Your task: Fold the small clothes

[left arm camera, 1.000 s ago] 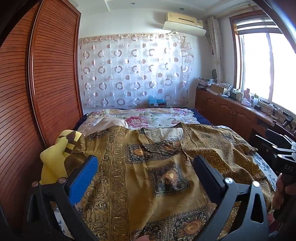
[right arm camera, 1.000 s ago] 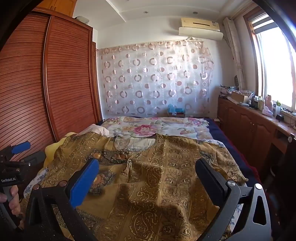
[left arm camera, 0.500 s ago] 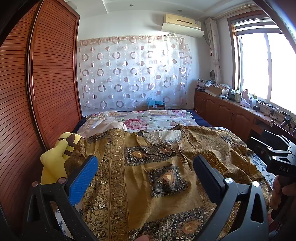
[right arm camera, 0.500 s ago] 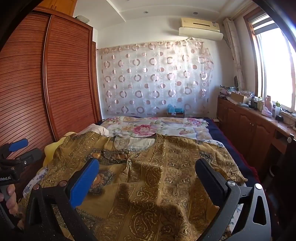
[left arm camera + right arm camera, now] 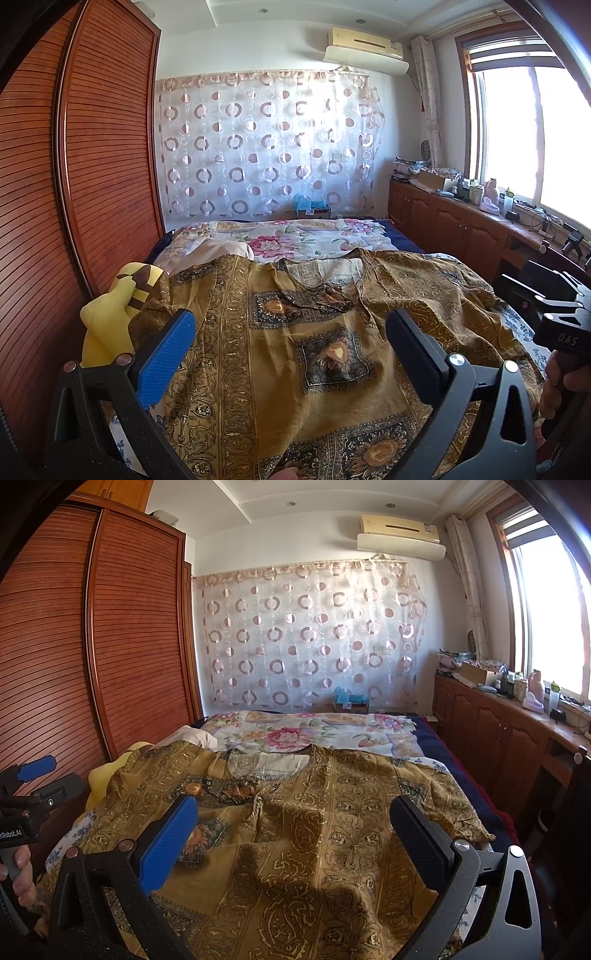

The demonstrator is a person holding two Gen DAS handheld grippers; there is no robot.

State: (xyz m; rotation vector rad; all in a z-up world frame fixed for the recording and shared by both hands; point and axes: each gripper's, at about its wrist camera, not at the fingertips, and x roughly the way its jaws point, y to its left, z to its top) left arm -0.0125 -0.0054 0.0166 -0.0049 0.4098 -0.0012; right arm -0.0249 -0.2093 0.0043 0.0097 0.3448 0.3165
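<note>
— Where do we stand? 
— At the foot of the bed (image 5: 406, 242), with the garment (image 5: 295, 354) spread on it straight ahead at twelve o'clock, its neck opening toward the far end.
— And around us? 
— We have the wardrobe (image 5: 92, 166) at nine o'clock with a plush toy (image 5: 110, 314) between it and the garment, the cabinets (image 5: 498, 734) under the window (image 5: 554, 602) at three o'clock, and the curtain (image 5: 314, 635) behind the bed.
</note>
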